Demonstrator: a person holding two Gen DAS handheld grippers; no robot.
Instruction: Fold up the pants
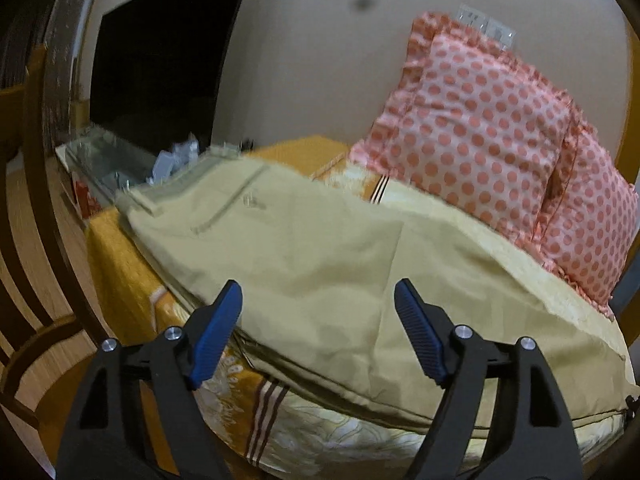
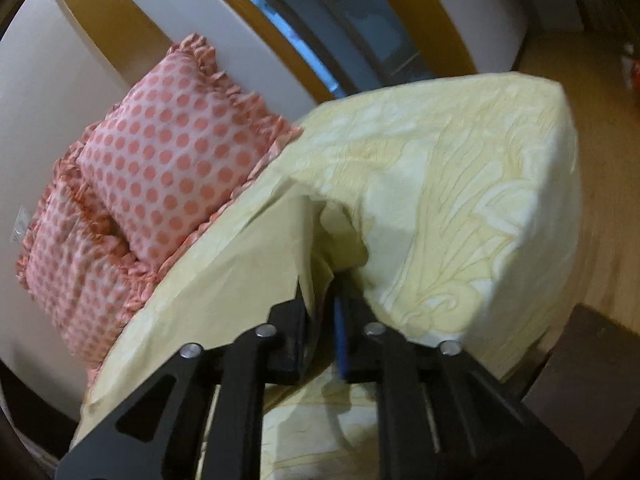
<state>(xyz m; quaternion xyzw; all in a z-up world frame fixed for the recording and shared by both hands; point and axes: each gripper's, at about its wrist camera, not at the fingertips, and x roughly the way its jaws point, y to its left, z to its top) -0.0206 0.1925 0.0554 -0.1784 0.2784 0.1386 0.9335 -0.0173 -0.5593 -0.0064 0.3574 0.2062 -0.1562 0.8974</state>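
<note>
Beige cotton pants [image 1: 320,248] spread mid-frame on yellow patterned bed sheet [image 2: 460,184], folding barely begun. Right claw [image 2: 322,320] clenched on pants fabric, lifting; left claw [image 1: 318,320] released, hovering above.

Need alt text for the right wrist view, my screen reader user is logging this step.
The right tool is clamped shut on a bunched edge of the tan pants, which lie on a pale yellow patterned bedsheet. Two pink polka-dot pillows lean against the wall to the left.
</note>
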